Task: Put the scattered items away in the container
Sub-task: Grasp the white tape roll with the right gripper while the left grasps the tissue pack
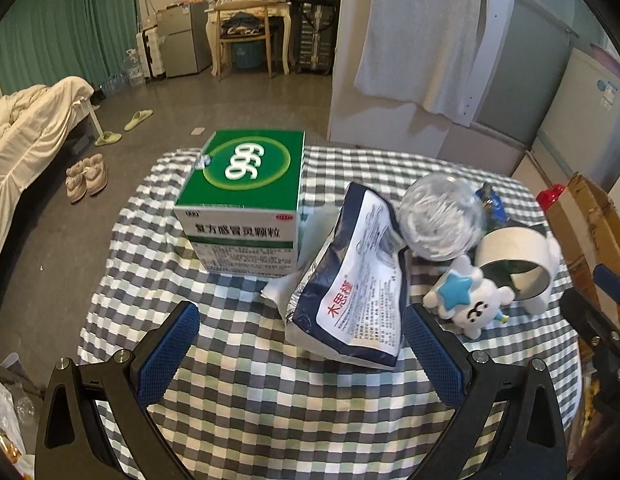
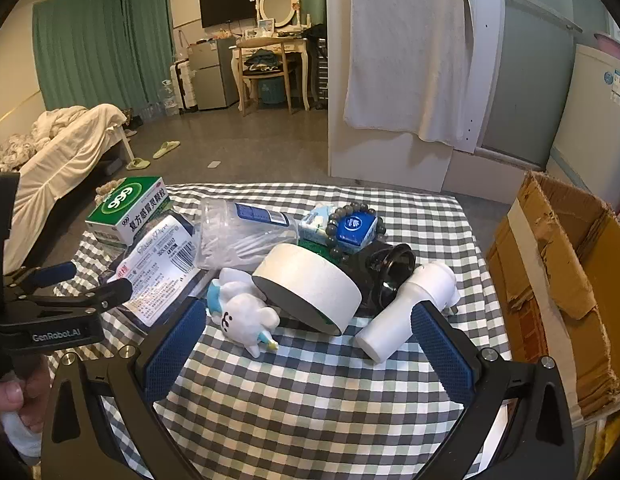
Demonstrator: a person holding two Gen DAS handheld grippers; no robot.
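Both grippers are hanging wide open over the checked table [image 2: 310, 392], holding nothing: the left gripper [image 1: 299, 346] and the right gripper [image 2: 307, 338]. Just past them a small white toy bear [image 2: 245, 320] is lying beside a fat white tape roll [image 2: 310, 284]. A green medicine box [image 1: 245, 196] is sitting farther back. The brown cardboard box [image 2: 550, 280] is standing open at the table's right edge.

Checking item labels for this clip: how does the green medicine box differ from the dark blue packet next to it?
The medicine box is a stiff green and white carton that stands square on the checked tablecloth; the packet is a soft, crumpled pouch, dark blue with a white label, that lies tilted. The box sits farther back; the packet lies nearer the open left gripper. Both carry printed Chinese text and are still on the table.
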